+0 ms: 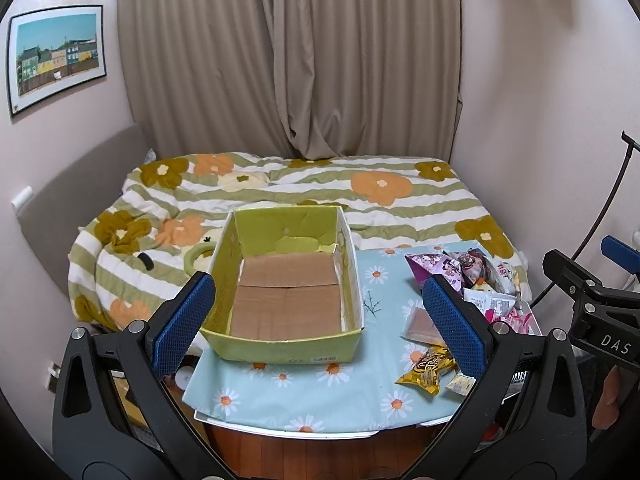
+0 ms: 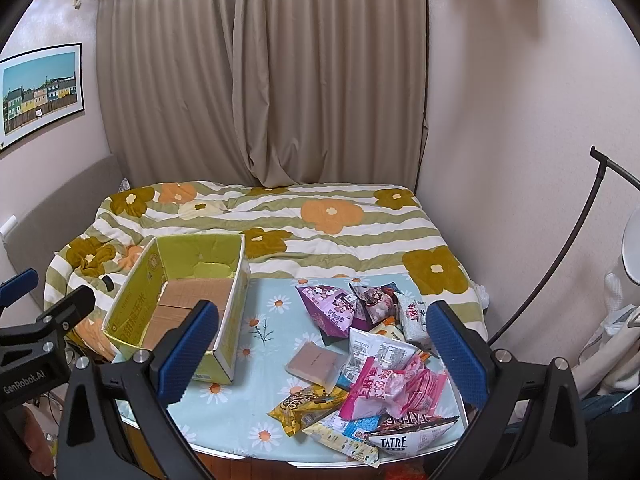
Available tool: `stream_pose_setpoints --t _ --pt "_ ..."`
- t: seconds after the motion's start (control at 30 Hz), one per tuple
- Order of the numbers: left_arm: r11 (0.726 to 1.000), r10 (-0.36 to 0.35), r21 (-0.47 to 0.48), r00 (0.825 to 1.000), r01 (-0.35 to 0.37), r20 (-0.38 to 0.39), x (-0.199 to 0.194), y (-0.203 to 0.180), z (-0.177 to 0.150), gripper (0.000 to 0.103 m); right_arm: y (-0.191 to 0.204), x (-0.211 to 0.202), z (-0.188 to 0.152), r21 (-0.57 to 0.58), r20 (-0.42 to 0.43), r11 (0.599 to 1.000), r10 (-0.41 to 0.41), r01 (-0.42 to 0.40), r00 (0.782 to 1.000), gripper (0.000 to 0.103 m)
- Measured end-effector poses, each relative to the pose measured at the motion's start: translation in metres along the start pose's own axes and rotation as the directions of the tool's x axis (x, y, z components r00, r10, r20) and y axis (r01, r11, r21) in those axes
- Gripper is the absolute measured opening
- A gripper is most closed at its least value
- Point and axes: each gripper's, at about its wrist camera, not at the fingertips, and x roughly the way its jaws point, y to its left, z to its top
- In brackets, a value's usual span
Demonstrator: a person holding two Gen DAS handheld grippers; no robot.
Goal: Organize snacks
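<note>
A green cardboard box [image 1: 280, 350] [image 2: 132, 312] stands on the left of a small table, with only brown cardboard on its floor. A heap of snack packets [image 2: 372, 356] [image 1: 480, 280] lies on the right: purple bags [image 2: 332, 308], a pink packet [image 2: 396, 390], a yellow packet [image 2: 306, 402] [image 1: 428, 368] and a flat brown packet [image 2: 314, 362] [image 1: 424, 326]. My left gripper [image 1: 318, 322] hovers open in front of the box, holding nothing. My right gripper [image 2: 320, 350] hovers open over the heap, also holding nothing.
The table wears a light blue daisy cloth [image 1: 300, 396] [image 2: 236, 404]. Directly behind it is a bed with a flowered striped quilt [image 1: 304, 188] [image 2: 280, 216]. Beige curtains hang at the back. A black curved stand [image 2: 560, 256] rises on the right.
</note>
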Motion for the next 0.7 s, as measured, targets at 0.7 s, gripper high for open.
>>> stream_pose_setpoints --t 0.7 --pt "1.0 0.002 0.0 1.0 -0.002 0.001 0.0006 -0.0006 0.0006 0.103 -0.0008 -0.0022 -0.0001 0.002 0.0 1.0 0.0 0.0 1.0 0.103"
